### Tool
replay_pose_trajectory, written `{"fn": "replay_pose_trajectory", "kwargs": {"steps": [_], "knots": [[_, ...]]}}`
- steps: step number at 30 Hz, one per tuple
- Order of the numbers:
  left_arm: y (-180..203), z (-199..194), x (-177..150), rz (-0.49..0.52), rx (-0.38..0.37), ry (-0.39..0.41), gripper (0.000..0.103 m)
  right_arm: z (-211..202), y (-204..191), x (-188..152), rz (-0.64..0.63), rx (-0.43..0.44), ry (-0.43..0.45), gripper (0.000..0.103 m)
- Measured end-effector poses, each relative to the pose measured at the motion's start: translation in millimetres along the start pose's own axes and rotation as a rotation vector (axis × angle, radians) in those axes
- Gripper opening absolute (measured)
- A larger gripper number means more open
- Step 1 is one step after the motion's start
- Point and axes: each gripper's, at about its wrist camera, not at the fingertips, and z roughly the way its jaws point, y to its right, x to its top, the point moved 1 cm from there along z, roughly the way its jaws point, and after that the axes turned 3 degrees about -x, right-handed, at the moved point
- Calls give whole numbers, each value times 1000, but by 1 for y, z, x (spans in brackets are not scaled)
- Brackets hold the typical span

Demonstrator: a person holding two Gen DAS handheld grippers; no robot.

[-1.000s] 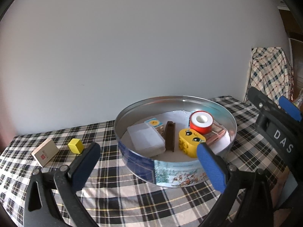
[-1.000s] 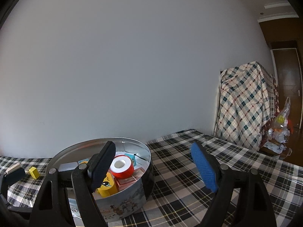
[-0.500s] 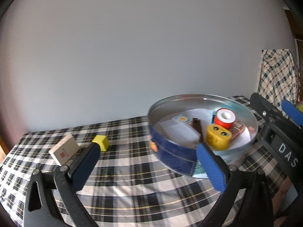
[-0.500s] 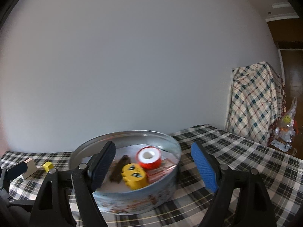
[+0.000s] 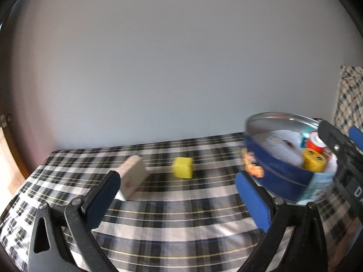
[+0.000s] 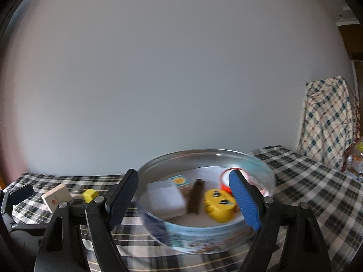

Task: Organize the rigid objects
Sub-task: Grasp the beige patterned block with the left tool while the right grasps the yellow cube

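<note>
A yellow cube [image 5: 182,167] and a beige card box [image 5: 133,176] lie on the plaid tablecloth, just beyond my open left gripper [image 5: 175,195]; nothing is between its fingers. To their right stands a round blue tin [image 5: 281,176] holding a yellow face toy [image 5: 314,161], a red tape roll [image 5: 315,142] and white boxes. My right gripper [image 6: 185,200] hangs open in front of the tin [image 6: 204,158], with the yellow toy [image 6: 219,205], a brown block [image 6: 196,196] and a white box [image 6: 166,198] seen between its fingers. The cube [image 6: 90,195] and card box [image 6: 56,197] sit to its left.
A plain wall runs along the back of the table. A piece of furniture draped in plaid cloth [image 6: 329,122] stands to the right. The table's left edge [image 5: 27,181] is near the card box. The other gripper's black body [image 5: 340,149] crosses the left wrist view at right.
Both grippers have swung left. In the left wrist view the tin slid to the right edge and the cube and card box came to the centre. In the right wrist view the tin is now centred.
</note>
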Motion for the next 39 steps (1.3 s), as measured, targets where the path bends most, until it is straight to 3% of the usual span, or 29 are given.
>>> {"fn": "replay_pose_trajectory", "kwargs": {"steps": [9, 19, 24, 27, 29, 30, 34, 39], "knots": [[-67, 26, 0, -61, 81, -56, 103, 11, -50, -4, -21, 81, -38, 84], [-98, 75, 3, -117, 22, -191, 100, 22, -92, -9, -84, 131, -68, 84], [-92, 102, 4, -88, -20, -274, 82, 27, -106, -9, -94, 157, -76, 84], [-95, 115, 0, -106, -59, -337, 61, 30, -110, -9, -99, 172, -81, 84], [-101, 123, -3, -145, -101, -375, 32, 34, -111, -9, -98, 174, -87, 84], [-106, 127, -5, -180, -138, -396, 23, 36, -114, -9, -98, 174, -92, 84], [-114, 126, -9, -261, -190, -406, 23, 42, -119, -9, -101, 180, -113, 84], [-122, 108, -4, -280, -104, -319, 23, 45, -124, -9, -123, 199, -130, 84]]}}
